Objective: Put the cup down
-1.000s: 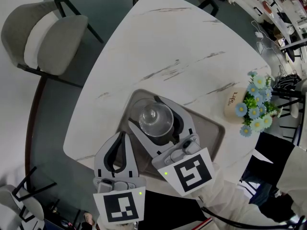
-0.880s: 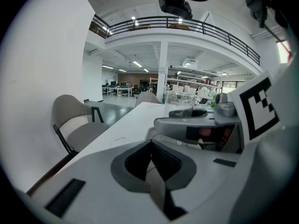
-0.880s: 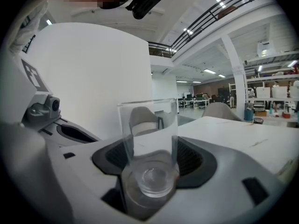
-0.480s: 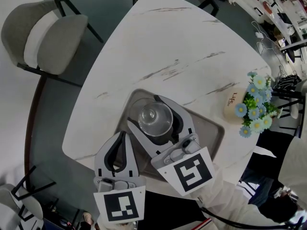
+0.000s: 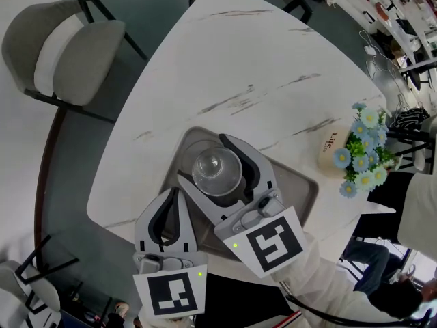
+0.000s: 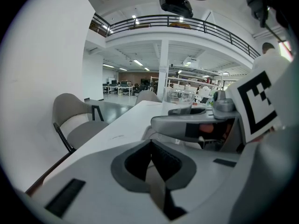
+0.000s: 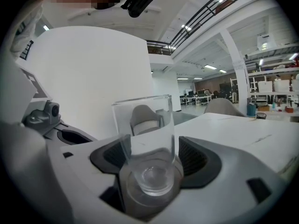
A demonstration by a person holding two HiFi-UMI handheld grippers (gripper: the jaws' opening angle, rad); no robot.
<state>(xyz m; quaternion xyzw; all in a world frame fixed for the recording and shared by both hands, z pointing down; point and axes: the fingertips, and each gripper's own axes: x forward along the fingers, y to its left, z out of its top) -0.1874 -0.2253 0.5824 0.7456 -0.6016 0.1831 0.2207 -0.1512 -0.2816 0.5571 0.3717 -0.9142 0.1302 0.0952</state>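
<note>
White table (image 5: 259, 60); my right gripper (image 7: 149, 158), jaws opening around the cup (image 7: 145, 134); left gripper (image 6: 152, 161) pressed together. I'd widen fully, then back straight out.

Chair (image 5: 27, 292) at bottom left, mostly cropped

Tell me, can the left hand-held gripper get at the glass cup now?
Probably not yet: the right hand-held gripper, jaws opening, flanks the cup, one jaw lying between it and the shut left hand-held gripper.
</note>
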